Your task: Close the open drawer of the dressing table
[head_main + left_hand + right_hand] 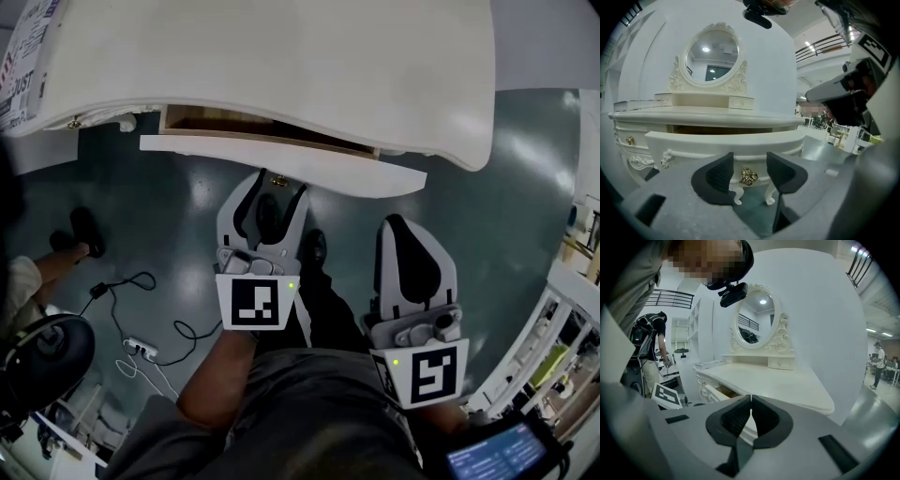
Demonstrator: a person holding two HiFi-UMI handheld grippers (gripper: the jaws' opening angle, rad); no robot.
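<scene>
- The dressing table (281, 56) is seen from above in the head view, its cream top curving to a rounded edge at the right.
- The drawer (281, 159) is found pulled out from under the front edge of that top, so that a strip of its brown wooden inside (244, 127) is exposed.
- The drawer's white front panel is bowed towards the person, and its right end is left jutting past the opening.
- Bare dark floor (487, 216) is shown in front of the drawer and to its right; a black cable (122, 291) and a white power strip (141, 349) are lying on it well to the left.
- The left gripper (275, 187) is held just before the middle of the drawer front, low against its lower edge.
- In the left gripper view its jaws are spread wide, and the gold handle (748, 176) is framed between them with a gap left on each side; nothing is gripped.
- The right gripper (401, 225) is held back over the floor, apart from the drawer.
- Its jaws are brought together at the tips, and nothing is held between them.
</scene>
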